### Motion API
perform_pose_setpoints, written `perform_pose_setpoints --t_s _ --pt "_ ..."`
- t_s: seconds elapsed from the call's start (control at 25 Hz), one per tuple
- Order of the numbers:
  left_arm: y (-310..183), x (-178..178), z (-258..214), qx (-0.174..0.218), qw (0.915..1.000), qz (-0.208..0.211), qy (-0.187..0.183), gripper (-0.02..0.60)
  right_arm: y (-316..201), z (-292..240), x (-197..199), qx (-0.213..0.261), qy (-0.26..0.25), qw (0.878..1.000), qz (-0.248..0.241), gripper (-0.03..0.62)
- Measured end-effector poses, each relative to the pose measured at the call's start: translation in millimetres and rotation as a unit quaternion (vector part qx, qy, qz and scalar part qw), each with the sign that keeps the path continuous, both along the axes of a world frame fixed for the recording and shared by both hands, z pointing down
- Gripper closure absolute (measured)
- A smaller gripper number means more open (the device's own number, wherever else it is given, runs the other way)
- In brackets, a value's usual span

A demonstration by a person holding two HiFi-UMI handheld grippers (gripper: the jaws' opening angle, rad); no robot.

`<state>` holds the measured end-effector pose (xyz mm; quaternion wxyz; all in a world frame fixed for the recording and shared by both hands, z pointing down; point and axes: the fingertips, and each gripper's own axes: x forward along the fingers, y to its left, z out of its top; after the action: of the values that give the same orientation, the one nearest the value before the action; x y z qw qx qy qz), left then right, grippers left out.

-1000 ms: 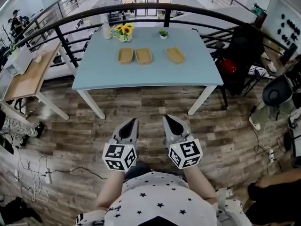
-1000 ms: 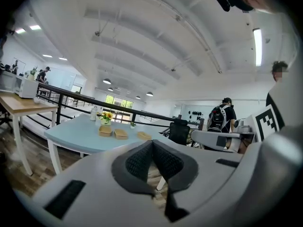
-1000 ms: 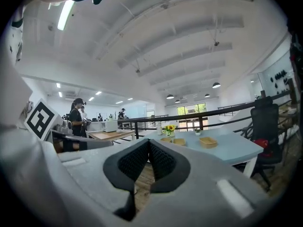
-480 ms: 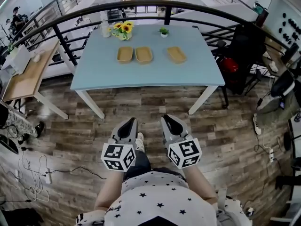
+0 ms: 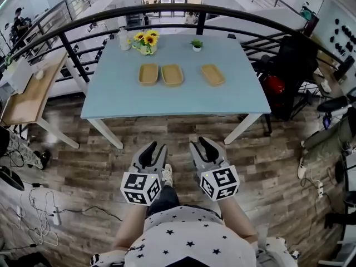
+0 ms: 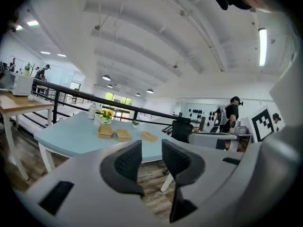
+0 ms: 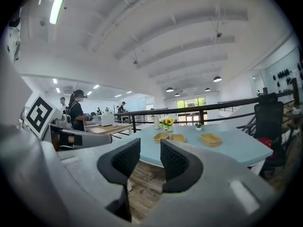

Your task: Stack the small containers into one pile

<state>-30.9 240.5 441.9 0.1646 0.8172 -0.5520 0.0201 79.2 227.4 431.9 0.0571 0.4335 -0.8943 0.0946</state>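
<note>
1. Wood flooring separates the person from a pale blue table (image 5: 167, 102) set against a black railing (image 5: 178, 8); the person stands well back from it.
2. Three shallow tan containers lie apart on the table's far half, none stacked. The left container (image 5: 148, 74) and middle container (image 5: 172, 74) sit just beside each other, and the right container (image 5: 212, 74) is further off.
3. Sunflowers (image 5: 146, 39) and a small plant (image 5: 197, 44) stand behind them, near the railing.
4. The left gripper (image 5: 154, 149) and right gripper (image 5: 201, 146) hang low in front of the body, over the floor. Both pairs of jaws are opening, with nothing between them.
5. The step in hand looks like the approach, so the first need is to come up to the table's near edge until all three containers are within reach.
6. Keep the jaws wide on the way in, and come down over one wall of a container, one jaw inside and one outside.
7. The containers look light and thin-walled, so a gentle pinch should do. Steady the receiving container with the other gripper, or it may slide.
8. Lift level and lower straight down, so the upper container nests instead of perching on a rim.
</note>
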Motion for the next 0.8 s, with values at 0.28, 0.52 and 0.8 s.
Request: perform_pose_setpoints --t_s 0.28,0.52,0.8 --pt "-74 -29 -2 -0.004 1.0000 -0.006 0.003 0.430 -74 2 -21 -0.012 0.009 1.000 0.001 0.427" --pt "-141 -54 -12 -0.005 0.9999 -0.011 0.001 0.420 -145 -11 -39 -0.012 0.012 1.000 0.005 0.419" --pt "-214 -85 -17 -0.009 0.9999 -0.009 -0.001 0.417 -220 -20 -64 -0.010 0.012 1.000 0.015 0.419"
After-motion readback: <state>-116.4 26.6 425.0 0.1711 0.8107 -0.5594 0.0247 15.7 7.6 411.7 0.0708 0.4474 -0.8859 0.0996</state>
